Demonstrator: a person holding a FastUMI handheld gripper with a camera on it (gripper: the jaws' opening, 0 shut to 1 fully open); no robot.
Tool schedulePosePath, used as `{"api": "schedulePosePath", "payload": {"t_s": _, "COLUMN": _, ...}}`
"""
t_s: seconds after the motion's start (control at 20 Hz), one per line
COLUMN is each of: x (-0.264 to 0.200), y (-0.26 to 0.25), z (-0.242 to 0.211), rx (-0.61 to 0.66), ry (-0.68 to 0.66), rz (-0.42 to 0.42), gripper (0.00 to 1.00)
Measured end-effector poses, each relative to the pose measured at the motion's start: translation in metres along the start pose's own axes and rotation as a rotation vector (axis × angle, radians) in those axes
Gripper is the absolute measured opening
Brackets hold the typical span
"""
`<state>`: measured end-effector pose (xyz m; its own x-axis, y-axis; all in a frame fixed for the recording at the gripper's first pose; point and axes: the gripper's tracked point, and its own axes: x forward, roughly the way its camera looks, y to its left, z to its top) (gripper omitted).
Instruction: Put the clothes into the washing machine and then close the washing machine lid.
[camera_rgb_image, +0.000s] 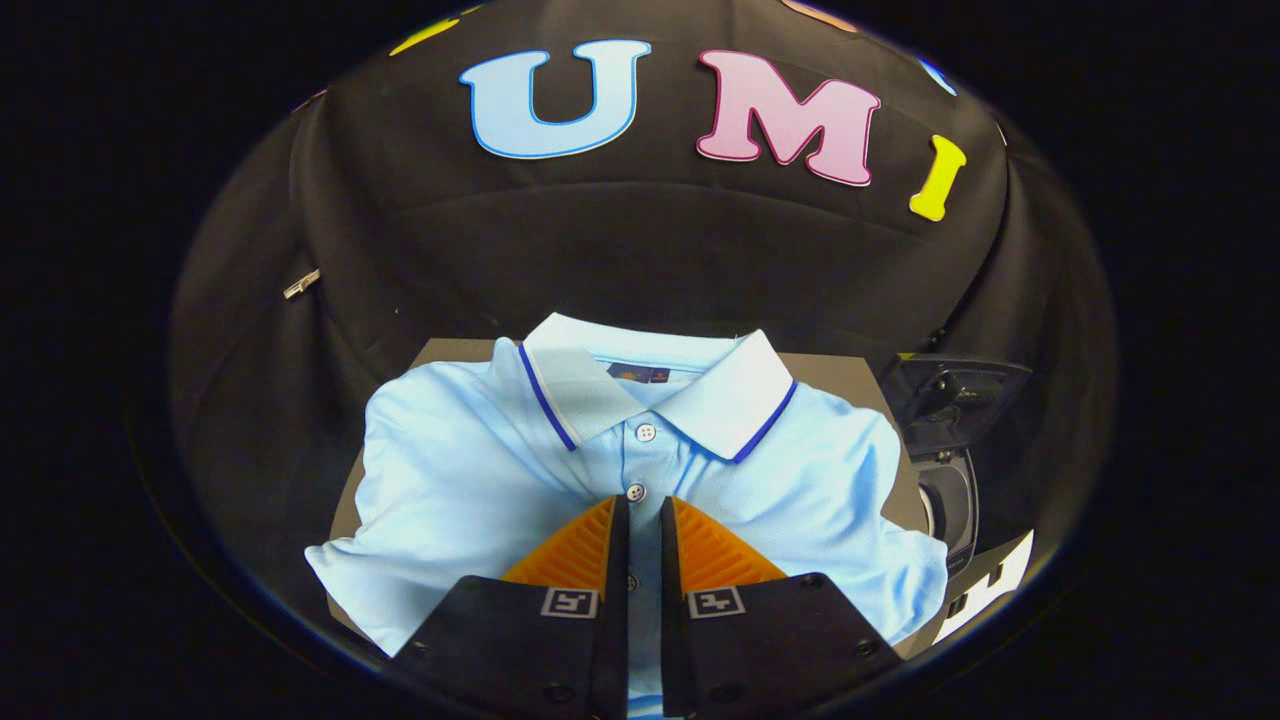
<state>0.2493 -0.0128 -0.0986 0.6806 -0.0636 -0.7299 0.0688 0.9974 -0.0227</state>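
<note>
**A:** How do the tongs stand?

**B:** The gripper (644, 512) has its two fingers drawn close, with only a narrow slit between the tips. Each finger (575, 550) is an orange ribbed wedge set on a black block, and each block carries a small square black-and-white marker. The tips sit over the shirt's button strip, and a band of that strip shows through the slit. Whether they pinch the cloth or merely rest above it, I cannot tell.

**A:** And the shirt itself?

**B:** A pale blue polo shirt (470, 480) lies spread, front upward, directly under and ahead of the fingers. Its button placket runs straight along the gap; one white button (635, 492) sits just ahead of the tips, another a little beyond. The collar (735, 400) lies beyond the fingers, white, edged with a thin dark blue line, folded open to both sides, with a small dark tag inside the neck. The fabric looks soft and matte, with gentle creases near the sleeves.

**A:** What is it lying on?

**B:** A flat brown board (830, 372), cardboard by the look of it, showing at the corners behind the shoulders.

**A:** Anything nearby?

**B:** To the right, beside the shirt's sleeve, stands a dark machine (950, 440) with a raised black lid and a round opening below it.
</note>
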Motion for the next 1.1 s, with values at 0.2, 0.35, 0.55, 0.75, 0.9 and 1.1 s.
{"api": "schedulePosePath", "payload": {"t_s": 0.2, "x": -0.002, "y": 0.001, "z": 0.002, "rx": 0.012, "ry": -0.008, "rz": 0.004, "gripper": 0.05}}
{"api": "schedulePosePath", "payload": {"t_s": 0.35, "x": -0.002, "y": 0.001, "z": 0.002, "rx": 0.002, "ry": -0.019, "rz": -0.001, "gripper": 0.05}}
{"api": "schedulePosePath", "payload": {"t_s": 0.55, "x": -0.004, "y": 0.002, "z": 0.004, "rx": 0.044, "ry": -0.034, "rz": 0.018, "gripper": 0.05}}
{"api": "schedulePosePath", "payload": {"t_s": 0.75, "x": -0.014, "y": 0.003, "z": 0.011, "rx": 0.075, "ry": -0.072, "rz": 0.031, "gripper": 0.05}}
{"api": "schedulePosePath", "payload": {"t_s": 0.9, "x": -0.027, "y": 0.004, "z": 0.021, "rx": 0.055, "ry": -0.102, "rz": 0.024, "gripper": 0.05}}
{"api": "schedulePosePath", "payload": {"t_s": 1.1, "x": -0.052, "y": 0.006, "z": 0.032, "rx": 0.04, "ry": -0.148, "rz": 0.025, "gripper": 0.05}}
